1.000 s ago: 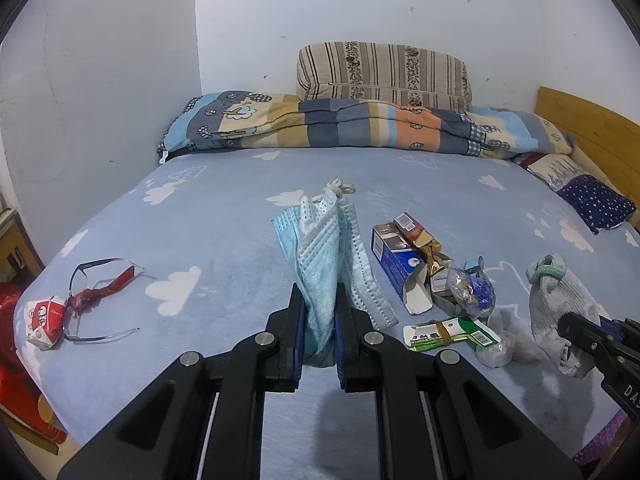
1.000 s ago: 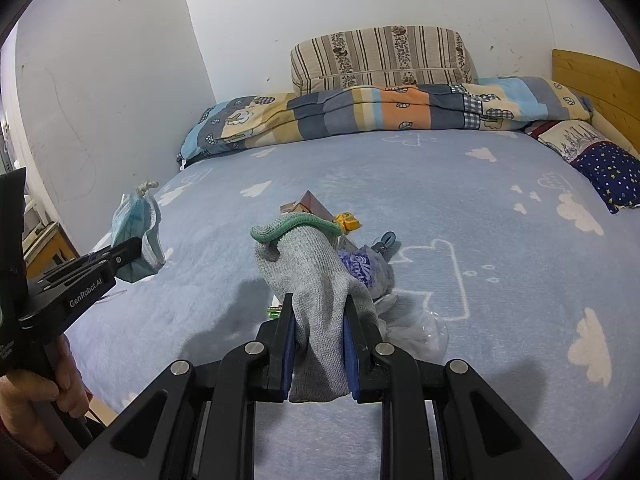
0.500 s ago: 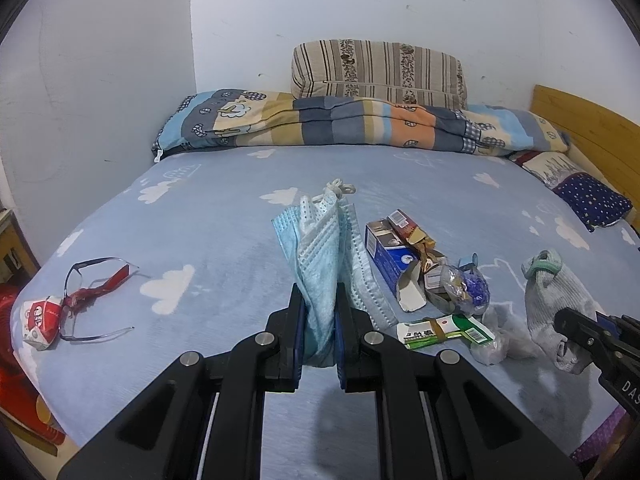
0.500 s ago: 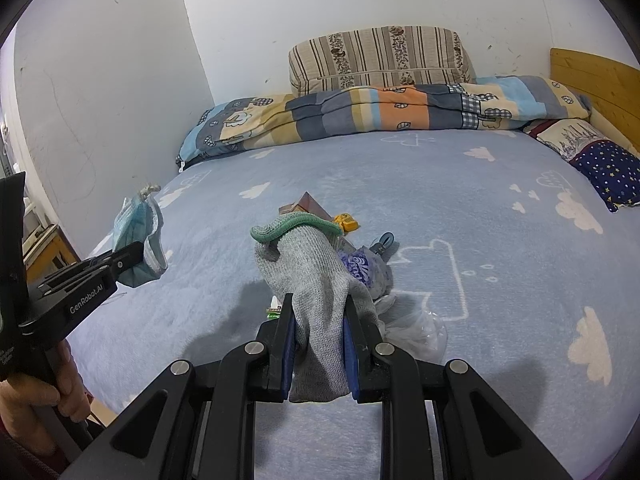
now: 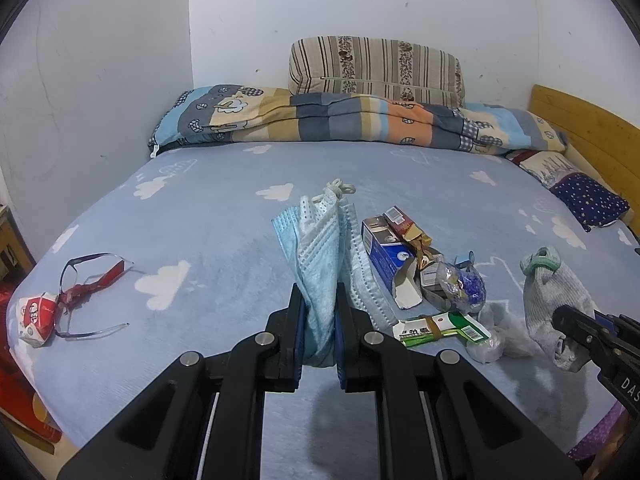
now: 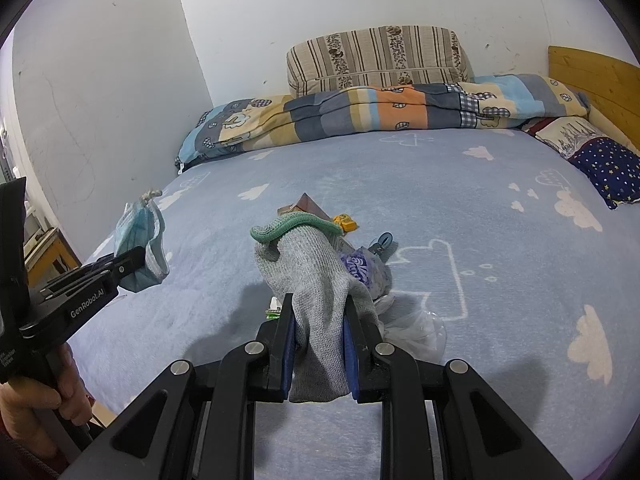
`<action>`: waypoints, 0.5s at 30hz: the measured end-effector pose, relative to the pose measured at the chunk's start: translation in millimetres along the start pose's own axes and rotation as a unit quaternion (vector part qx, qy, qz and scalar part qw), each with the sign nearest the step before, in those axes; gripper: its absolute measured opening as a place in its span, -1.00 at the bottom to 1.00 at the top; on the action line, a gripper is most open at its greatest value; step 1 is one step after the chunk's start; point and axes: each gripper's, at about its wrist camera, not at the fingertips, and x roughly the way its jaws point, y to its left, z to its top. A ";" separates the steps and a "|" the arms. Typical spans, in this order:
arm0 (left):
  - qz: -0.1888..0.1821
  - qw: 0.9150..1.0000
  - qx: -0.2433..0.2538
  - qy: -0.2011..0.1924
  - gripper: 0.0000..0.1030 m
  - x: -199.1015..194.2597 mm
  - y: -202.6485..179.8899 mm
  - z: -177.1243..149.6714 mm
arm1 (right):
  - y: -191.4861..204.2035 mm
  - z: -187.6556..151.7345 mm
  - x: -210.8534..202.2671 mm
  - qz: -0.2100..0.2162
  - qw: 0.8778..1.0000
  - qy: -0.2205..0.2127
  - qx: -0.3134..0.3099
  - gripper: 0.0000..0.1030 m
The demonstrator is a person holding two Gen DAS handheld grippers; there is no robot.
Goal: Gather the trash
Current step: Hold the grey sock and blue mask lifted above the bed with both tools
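Note:
My left gripper (image 5: 319, 312) is shut on a bundle of blue face masks (image 5: 320, 248) and holds it above the bed; it also shows in the right wrist view (image 6: 138, 240). My right gripper (image 6: 319, 320) is shut on a grey knit glove with a green cuff (image 6: 316, 264), also seen in the left wrist view (image 5: 554, 292). A trash pile lies on the bed: a blue carton (image 5: 386, 254), a red box (image 5: 400, 218), a green wrapper (image 5: 440, 326), a purple-printed bag (image 5: 464, 284) and clear plastic (image 5: 496, 336).
Glasses (image 5: 84, 280) and a red-and-white crumpled carton (image 5: 36, 314) lie at the bed's left edge. A folded quilt (image 5: 360, 120) and striped pillow (image 5: 376, 66) sit at the wall. A starry pillow (image 5: 588, 200) and wooden headboard (image 5: 588, 132) are at the right.
Both grippers keep their hold. The left gripper with the masks has drifted slightly, the view shifting a little; the right gripper is nearly still.

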 end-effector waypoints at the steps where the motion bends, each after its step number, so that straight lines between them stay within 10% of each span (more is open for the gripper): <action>1: 0.000 1.000 0.000 0.000 -0.77 0.0 0.0 0.0 | 0.6 0.1 0.1 0.000 1.000 0.000 0.001 -0.59; 15: -0.022 1.000 -0.006 0.000 -0.77 -0.4 -2.0 -1.0 | 0.9 1.1 -1.5 -0.002 1.000 -0.003 0.004 -0.59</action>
